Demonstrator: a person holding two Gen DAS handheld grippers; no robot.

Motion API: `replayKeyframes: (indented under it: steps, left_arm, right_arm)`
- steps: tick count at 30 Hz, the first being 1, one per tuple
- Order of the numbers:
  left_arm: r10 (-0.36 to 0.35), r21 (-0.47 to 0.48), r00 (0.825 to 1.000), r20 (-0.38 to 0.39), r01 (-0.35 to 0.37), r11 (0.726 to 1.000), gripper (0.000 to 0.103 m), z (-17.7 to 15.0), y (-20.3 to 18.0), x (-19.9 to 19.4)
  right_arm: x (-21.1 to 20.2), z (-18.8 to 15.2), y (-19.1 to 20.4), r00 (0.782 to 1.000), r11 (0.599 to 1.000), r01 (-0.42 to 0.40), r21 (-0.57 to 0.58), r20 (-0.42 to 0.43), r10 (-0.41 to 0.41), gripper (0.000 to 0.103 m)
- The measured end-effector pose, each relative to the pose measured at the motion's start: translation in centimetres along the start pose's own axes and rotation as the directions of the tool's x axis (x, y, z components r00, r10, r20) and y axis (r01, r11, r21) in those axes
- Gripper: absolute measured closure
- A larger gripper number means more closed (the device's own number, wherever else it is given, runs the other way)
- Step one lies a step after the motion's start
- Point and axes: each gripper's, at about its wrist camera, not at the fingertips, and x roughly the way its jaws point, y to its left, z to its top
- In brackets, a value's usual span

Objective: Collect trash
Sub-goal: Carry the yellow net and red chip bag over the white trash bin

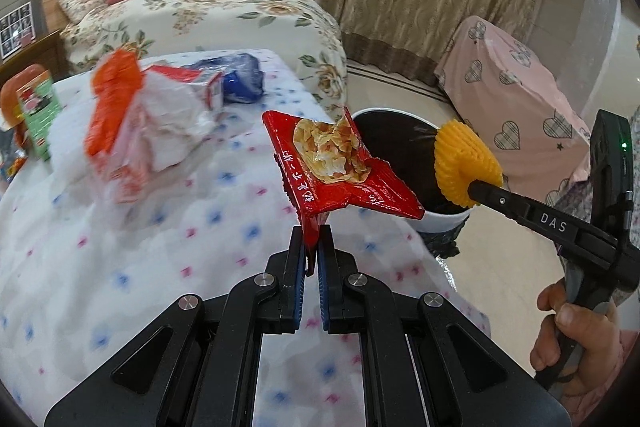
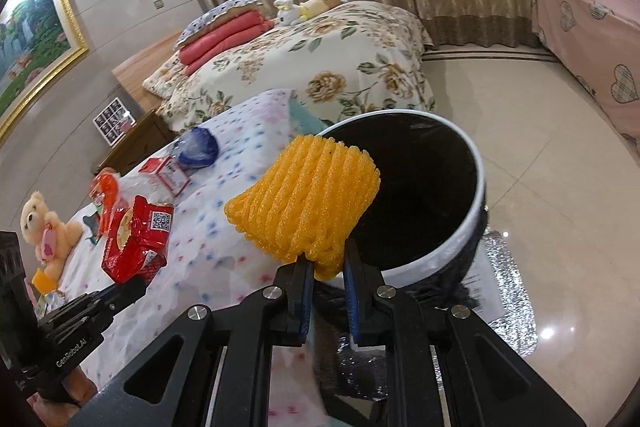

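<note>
Two grippers carry trash near the black-lined bin [image 2: 452,227]. Right gripper [image 2: 328,267] clamps a yellow foam net [image 2: 304,203] at the bin's nine o'clock rim; left gripper [image 1: 314,247] pinches a red wrapper [image 1: 340,171], seemingly short of the bin.

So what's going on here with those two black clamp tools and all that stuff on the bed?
A person is clearing trash off a bed with a handheld gripper in each hand. The left gripper is shut on a red snack wrapper, the right gripper on a yellow foam net. Both pieces hang beside the black-lined trash bin next to the bed. More wrappers lie on the dotted bedspread.
</note>
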Motion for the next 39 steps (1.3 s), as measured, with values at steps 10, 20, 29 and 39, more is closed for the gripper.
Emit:
replayKeyframes:
  steps: [10,20,29,39]
  left_arm:
    - [-0.024,0.067,1.0,-0.019,0.025,0.997,0.098,2.0,-3.0,2.4]
    - [-0.032,0.104,0.999,-0.044,0.036,0.994,0.098,3.5,-5.0,4.5]
    - [-0.031,0.125,0.997,-0.068,0.04,0.991,0.098,4.6,-6.2,6.5]
    - [-0.041,0.118,0.994,-0.096,0.053,0.992,0.097,5.3,-6.3,8.2]
  right_arm:
    - [0.8,1.1,-2.3,0.999,0.999,0.032,0.016,-0.015,-0.032,0.089]
    - [1.8,2.0,-4.0,0.998,0.998,0.049,0.025,-0.038,-0.048,0.089]
    - [2.4,2.8,-4.9,0.997,0.998,0.059,0.032,-0.047,-0.058,0.089]
    - [3.0,3.5,-5.2,0.996,0.997,0.074,0.025,-0.059,-0.073,0.085]
